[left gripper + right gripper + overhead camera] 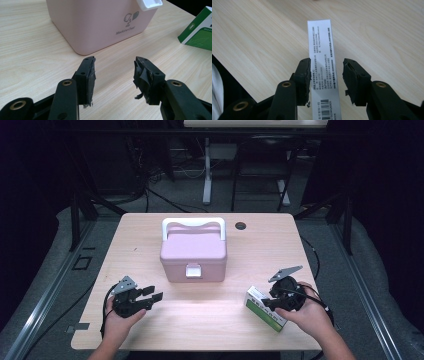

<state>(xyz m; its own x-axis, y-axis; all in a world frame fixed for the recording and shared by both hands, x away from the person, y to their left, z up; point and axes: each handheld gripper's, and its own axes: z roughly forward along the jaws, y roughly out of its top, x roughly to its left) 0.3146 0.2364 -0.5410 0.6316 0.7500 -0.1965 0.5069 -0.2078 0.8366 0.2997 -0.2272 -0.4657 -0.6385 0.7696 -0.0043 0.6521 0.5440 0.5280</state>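
Jaws of the right gripper (325,75) are spread astride the medicine carton (323,62) near the table's (210,325) right front corner, unclamped, its long axis running between them.

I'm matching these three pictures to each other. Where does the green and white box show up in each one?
High view: the green and white box lies at lower right on the table, under the right gripper.
Left gripper view: its corner is at the right edge, beyond the pink case.
Right gripper view: its white printed side runs up the middle, between the open fingers.
Shared landmark: the pale wood table.
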